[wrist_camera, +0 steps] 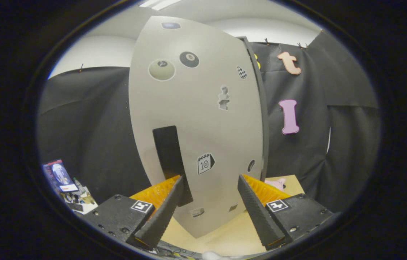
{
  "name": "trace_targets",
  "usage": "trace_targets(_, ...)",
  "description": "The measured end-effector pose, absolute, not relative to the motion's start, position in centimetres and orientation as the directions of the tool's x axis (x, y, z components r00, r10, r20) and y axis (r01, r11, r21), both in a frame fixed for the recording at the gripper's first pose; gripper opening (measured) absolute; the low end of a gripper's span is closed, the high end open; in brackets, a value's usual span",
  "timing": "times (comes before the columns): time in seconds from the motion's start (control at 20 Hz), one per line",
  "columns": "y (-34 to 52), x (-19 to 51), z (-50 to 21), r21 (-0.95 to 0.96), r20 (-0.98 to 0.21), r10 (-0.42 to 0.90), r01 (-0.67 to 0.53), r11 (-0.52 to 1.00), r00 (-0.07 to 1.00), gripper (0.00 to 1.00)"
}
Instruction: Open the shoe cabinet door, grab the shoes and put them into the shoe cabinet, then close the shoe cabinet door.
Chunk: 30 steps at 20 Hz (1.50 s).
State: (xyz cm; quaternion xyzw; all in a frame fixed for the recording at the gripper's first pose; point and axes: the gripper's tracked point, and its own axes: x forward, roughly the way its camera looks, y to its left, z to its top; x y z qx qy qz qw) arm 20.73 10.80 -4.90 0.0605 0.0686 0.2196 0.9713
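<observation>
A: Claw (210, 202) is gaping, fingers wide apart, gripping nothing. Cabinet door (196, 119) is standing just ahead, its dark handle (171, 162) right by the left finger.

B: Shoes?

A: Something pink (275, 183) is peeking past the right finger on the tabletop (225, 238), maybe a shoe, can't tell.

B: Risk?

A: Prob. the fingers are sitting too wide of the handle; a closing pinch could be missing it, skidding off the flat panel & nudging the cabinet.

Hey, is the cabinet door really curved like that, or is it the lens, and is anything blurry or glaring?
Gripper view: fisheye distortion bows the shoe cabinet door outward and curves its edges; lighting is soft and even, no glare on the door; stickers look reasonably sharp; the open gripper has its fingers apart just before the door, slightly soft.
</observation>
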Motion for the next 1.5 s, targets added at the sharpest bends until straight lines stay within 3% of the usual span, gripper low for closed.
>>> trace_targets(0.5, 12.7, 18.7, -3.5, 0.106, -0.077, 0.319, -0.311, 0.945, 0.945, 0.99)
trace_targets(0.8, 10.5, 15.1, -0.7, 0.097, -0.003, 0.189, -0.188, 0.977, 0.982, 0.99)
trace_targets(1.5, 5.5, 7.0, -0.8, 0.064, -0.005, 0.052, -0.051, 0.997, 0.999, 0.99)
